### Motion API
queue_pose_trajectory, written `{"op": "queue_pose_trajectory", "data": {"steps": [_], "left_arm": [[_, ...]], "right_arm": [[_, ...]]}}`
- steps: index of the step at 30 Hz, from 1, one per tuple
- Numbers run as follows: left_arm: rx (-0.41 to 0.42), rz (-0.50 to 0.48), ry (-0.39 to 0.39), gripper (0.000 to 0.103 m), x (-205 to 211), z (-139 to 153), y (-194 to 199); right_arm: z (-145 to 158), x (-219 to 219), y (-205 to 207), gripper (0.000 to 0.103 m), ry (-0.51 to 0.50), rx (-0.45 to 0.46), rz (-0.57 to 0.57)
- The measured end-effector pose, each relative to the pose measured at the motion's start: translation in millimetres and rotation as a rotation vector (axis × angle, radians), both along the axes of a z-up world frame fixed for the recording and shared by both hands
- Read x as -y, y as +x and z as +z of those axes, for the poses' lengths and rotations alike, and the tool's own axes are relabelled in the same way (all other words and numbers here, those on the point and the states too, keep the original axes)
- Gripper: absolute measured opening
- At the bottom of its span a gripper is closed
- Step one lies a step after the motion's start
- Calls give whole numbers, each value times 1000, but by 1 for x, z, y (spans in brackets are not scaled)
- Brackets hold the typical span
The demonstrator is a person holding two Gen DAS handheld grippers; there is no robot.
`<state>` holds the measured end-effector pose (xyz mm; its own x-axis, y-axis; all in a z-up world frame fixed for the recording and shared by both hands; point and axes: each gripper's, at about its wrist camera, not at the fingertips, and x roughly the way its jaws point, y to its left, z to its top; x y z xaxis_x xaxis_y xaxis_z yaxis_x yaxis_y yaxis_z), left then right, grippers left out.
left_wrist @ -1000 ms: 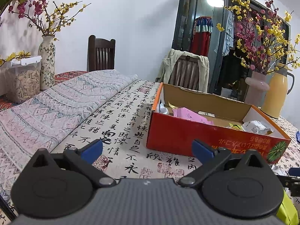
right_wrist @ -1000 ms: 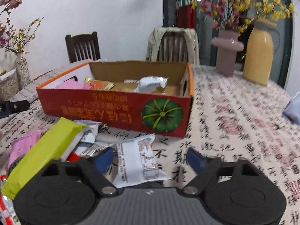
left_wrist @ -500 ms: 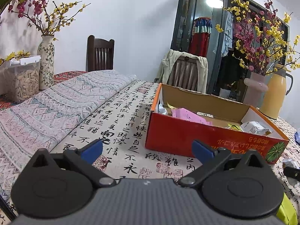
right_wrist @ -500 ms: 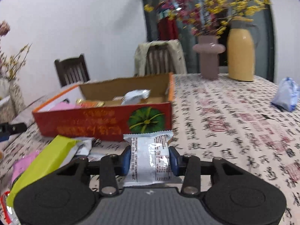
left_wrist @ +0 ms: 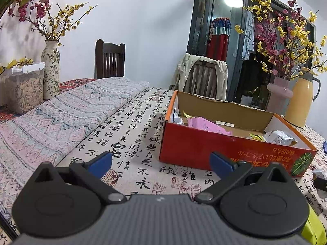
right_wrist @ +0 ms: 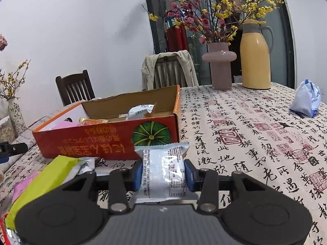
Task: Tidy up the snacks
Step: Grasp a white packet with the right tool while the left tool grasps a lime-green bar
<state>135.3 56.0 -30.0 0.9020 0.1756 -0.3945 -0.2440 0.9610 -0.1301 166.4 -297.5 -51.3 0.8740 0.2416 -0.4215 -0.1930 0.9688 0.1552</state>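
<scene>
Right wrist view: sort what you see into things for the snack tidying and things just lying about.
For the job: white snack packet held in the right gripper; red box; green packet; pink packet.

Lying about: yellow jug; pink vase; blue-white bag; chairs; left gripper, open and idle.

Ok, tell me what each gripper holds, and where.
Right gripper pinches a white snack packet across its middle, by both side edges. Left gripper holds nothing.
</scene>
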Motion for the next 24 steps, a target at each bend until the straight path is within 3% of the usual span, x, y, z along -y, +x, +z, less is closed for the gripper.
{"op": "queue_pose_trajectory", "data": {"steps": [3, 6, 11, 16, 24], "left_arm": [[-51, 8, 38, 103, 5, 3, 3], [-89, -20, 24, 103, 13, 13, -5], [-115, -126, 17, 103, 49, 38, -22], [-213, -232, 62, 103, 97, 39, -21], [-337, -276, 105, 89, 146, 27, -9]], "right_arm": [[2, 0, -8, 41, 0, 27, -18], [5, 1, -17, 41, 19, 41, -4], [6, 5, -27, 41, 39, 59, 4], [1, 14, -35, 41, 57, 66, -12], [-4, 32, -48, 41, 100, 75, -13]]}}
